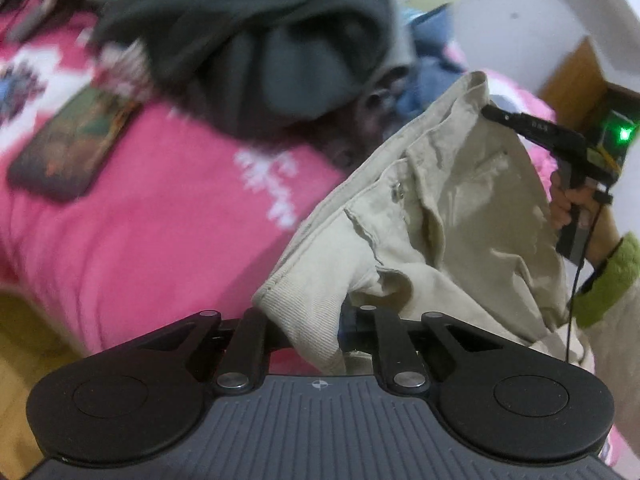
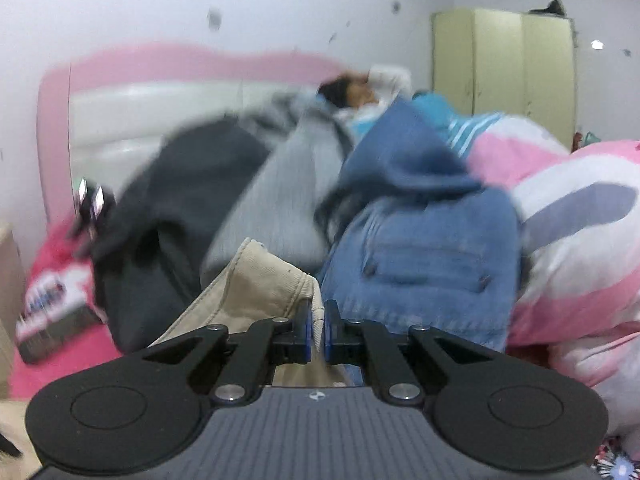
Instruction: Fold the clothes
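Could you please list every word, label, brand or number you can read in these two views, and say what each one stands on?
None can be read with confidence.
White lettering on the pink bedcover: too blurred to read.
Small pale marking on the right gripper, along its dark body: too small to read.
Print on the flat box at the left of the bed: blurred, unreadable.
Picture on the phone case: no readable text.
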Motion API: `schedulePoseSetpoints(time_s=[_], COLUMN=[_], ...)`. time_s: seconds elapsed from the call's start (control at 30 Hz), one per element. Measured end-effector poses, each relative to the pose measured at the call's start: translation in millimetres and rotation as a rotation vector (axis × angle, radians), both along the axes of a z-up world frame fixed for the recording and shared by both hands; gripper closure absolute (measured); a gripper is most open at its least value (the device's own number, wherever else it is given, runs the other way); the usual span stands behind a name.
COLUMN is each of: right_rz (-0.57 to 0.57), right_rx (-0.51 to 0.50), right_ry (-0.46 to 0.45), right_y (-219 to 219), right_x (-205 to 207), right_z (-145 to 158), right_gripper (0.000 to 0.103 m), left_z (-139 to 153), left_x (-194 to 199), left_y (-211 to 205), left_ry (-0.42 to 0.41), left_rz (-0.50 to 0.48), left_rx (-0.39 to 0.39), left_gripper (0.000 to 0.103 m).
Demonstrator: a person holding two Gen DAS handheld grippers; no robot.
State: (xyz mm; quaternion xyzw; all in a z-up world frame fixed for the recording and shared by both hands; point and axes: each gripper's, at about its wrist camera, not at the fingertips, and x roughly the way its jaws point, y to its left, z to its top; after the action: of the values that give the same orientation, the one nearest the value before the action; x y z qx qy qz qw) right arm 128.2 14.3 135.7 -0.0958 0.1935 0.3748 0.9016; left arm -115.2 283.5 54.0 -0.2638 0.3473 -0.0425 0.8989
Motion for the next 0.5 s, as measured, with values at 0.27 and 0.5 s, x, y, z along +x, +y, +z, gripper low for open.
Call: schedulePoseSetpoints(time_s=[0.27, 0.5], right_rz=[-0.005, -0.019], right_rx=[-0.109, -0.235], right_ry=[-0.024, -0.081], right_y=[45.1, 62.4], right_x=[16.5, 11.5], right_z=[-63.4, -71.9], right_gripper=[0.096, 0.089], left_z=[-6.3, -8.9], left_x=[3.6, 8.5], left_y=[1.3, 9.4], left_ry=[0.039, 0.092], left_rz=[0.015, 0.002], left_rx=[0.038, 0.009], left_gripper=[0.091, 0.075])
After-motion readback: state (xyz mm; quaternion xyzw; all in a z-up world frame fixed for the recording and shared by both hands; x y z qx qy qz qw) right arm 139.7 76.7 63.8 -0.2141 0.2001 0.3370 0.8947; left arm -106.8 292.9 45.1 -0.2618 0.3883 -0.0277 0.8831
